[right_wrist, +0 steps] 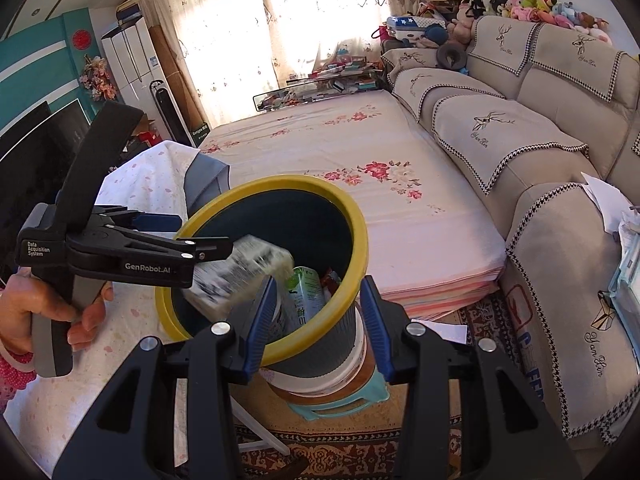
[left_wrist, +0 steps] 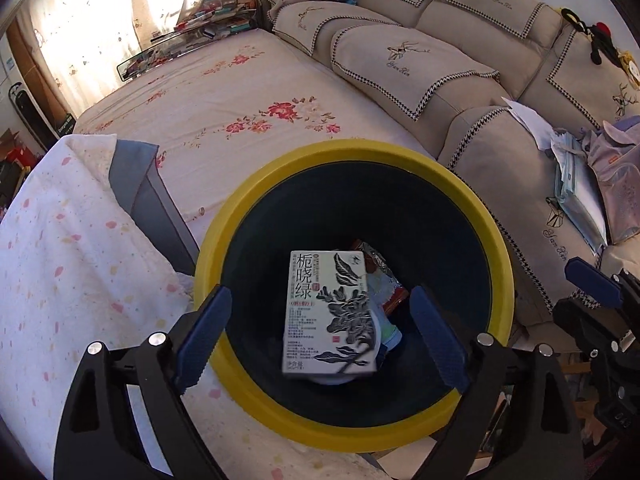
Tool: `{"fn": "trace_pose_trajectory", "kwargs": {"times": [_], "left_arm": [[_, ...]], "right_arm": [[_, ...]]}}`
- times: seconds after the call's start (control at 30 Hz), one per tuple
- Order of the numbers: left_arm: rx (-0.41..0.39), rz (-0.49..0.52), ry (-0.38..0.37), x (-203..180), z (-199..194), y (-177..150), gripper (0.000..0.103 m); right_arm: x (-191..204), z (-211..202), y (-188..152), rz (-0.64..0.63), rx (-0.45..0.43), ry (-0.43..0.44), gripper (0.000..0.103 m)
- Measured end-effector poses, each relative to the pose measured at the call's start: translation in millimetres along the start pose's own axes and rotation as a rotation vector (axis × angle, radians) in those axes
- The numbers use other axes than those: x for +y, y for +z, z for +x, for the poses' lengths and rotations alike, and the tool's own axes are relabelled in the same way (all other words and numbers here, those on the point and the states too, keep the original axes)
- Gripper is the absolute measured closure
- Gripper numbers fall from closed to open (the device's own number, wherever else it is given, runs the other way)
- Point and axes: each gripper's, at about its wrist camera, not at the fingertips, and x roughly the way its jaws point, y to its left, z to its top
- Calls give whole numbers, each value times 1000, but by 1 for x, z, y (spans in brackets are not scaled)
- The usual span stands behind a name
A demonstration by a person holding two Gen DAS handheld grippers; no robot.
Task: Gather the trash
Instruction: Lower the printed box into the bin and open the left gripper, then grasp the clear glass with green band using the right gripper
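Observation:
A dark trash bin with a yellow rim (left_wrist: 472, 200) (right_wrist: 344, 196) stands between table and sofa. A white carton with black leaf print (left_wrist: 330, 312) is in the bin's mouth, blurred in the right wrist view (right_wrist: 240, 272), free of any finger. My left gripper (left_wrist: 320, 336) is open above the bin; it shows from the side in the right wrist view (right_wrist: 208, 250). Below lie a red wrapper (left_wrist: 390, 280) and a green-labelled bottle (right_wrist: 306, 292). My right gripper (right_wrist: 318, 320) is shut on the bin's rim, one finger inside, one outside.
A bed with a floral sheet (right_wrist: 360, 152) lies behind the bin. A beige sofa (right_wrist: 520, 128) runs along the right, with papers and bags (left_wrist: 588, 184) on it. A table with a white flecked cloth (left_wrist: 60, 260) is at the left. The bin stands on stacked tubs (right_wrist: 340, 384).

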Motion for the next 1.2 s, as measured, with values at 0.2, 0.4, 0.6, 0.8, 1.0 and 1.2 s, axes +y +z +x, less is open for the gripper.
{"fn": "trace_pose_trajectory", "kwargs": {"times": [0.2, 0.4, 0.6, 0.8, 1.0, 1.2], "left_arm": [[-148, -80, 15, 27, -79, -35, 12], [-308, -162, 83, 50, -173, -114, 5], [-361, -300, 188, 97, -239, -208, 5], [-400, -483, 363, 165, -303, -298, 5], [-451, -610, 479, 219, -352, -373, 5], [-462, -665, 486, 243, -362, -413, 5]], "right_arm": [[16, -3, -4, -21, 3, 8, 61], [52, 0, -5, -78, 13, 51, 60], [122, 2, -2, -182, 25, 148, 60], [210, -7, 7, -269, 1, 280, 60], [318, -11, 8, -398, 24, 427, 60], [421, -1, -5, -510, 43, 490, 60]]}}
